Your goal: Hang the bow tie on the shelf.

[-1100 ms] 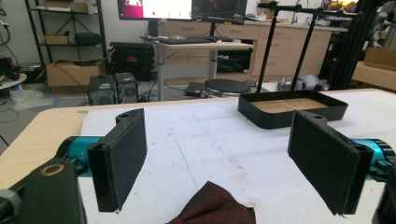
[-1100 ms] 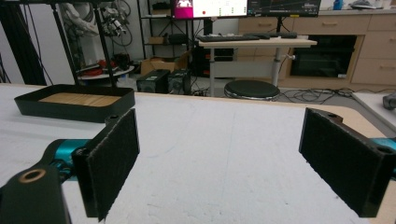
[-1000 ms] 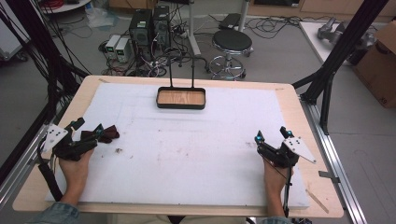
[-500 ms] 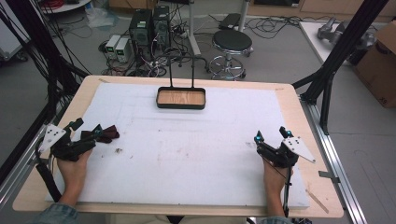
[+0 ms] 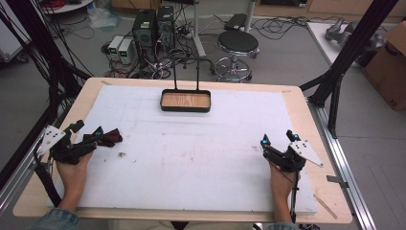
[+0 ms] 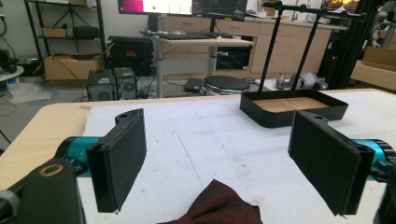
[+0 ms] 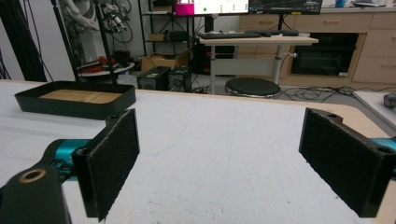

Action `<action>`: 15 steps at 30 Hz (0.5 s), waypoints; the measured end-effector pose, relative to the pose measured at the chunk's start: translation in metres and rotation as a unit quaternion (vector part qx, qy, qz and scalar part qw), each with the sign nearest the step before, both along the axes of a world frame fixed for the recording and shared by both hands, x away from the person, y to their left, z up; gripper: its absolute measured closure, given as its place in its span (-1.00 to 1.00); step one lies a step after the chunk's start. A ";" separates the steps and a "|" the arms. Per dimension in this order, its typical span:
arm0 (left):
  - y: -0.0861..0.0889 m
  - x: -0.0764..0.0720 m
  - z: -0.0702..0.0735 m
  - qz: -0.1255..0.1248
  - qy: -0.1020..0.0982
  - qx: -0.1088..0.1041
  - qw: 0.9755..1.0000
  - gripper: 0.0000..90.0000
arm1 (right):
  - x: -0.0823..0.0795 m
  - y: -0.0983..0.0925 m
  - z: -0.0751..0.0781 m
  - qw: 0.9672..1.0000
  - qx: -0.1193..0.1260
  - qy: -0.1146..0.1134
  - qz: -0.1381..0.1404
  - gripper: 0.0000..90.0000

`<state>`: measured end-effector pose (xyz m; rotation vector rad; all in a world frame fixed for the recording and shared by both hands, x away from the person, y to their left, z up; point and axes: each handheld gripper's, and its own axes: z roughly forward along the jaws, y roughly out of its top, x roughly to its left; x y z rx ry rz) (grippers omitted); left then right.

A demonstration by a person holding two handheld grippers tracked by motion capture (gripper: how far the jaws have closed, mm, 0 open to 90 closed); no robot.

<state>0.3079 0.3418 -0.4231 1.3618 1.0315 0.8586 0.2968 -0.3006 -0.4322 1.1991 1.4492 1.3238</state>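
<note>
Right now the dark red cloth lies crumpled on the white foam mat at about 9 o'clock, near the mat's left edge, and nothing has lifted it. Your left gripper sits just at the cloth, jaws spread wide; in the left gripper view the cloth shows low between the two black pads, apart from both as far as can be told, so no grip yet. Small dark crumbs or lint lie on the mat just beside it, toward 5 o'clock from the cloth. Moving outward, the black tray with its wooden floor stands at 12 o'clock, well apart from the cloth, with a thin black stand rising behind it; the tray looks empty. Your right gripper rests at about 4 o'clock on the mat, jaws also wide apart and holding nothing, with bare foam between them in the right gripper view. Judged from this, the work is at its very start: approach made on the left side, closing on the cloth and any carrying toward the tray all left to do. Whether the tray is the goal is a guess.
</note>
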 end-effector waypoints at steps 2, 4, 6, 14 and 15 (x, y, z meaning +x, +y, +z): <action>0.001 0.000 0.001 0.000 0.000 -0.002 1.000 -0.56 | 0.000 0.000 0.000 1.000 0.000 0.001 0.000 -0.74; 0.003 0.001 0.002 0.001 0.001 -0.001 1.000 -0.55 | 0.000 0.000 0.000 1.000 0.001 0.001 0.001 -0.74; 0.006 0.002 0.004 -0.003 0.000 -0.001 1.000 -0.47 | 0.001 0.000 0.000 1.000 0.000 0.001 0.001 -0.74; 0.018 0.011 0.008 0.011 0.015 0.028 0.999 -0.45 | 0.001 0.000 0.000 1.000 0.003 0.004 0.001 -0.74; 0.021 0.013 0.008 0.012 0.017 0.025 0.999 -0.45 | 0.001 0.000 0.000 1.000 0.003 0.004 0.001 -0.74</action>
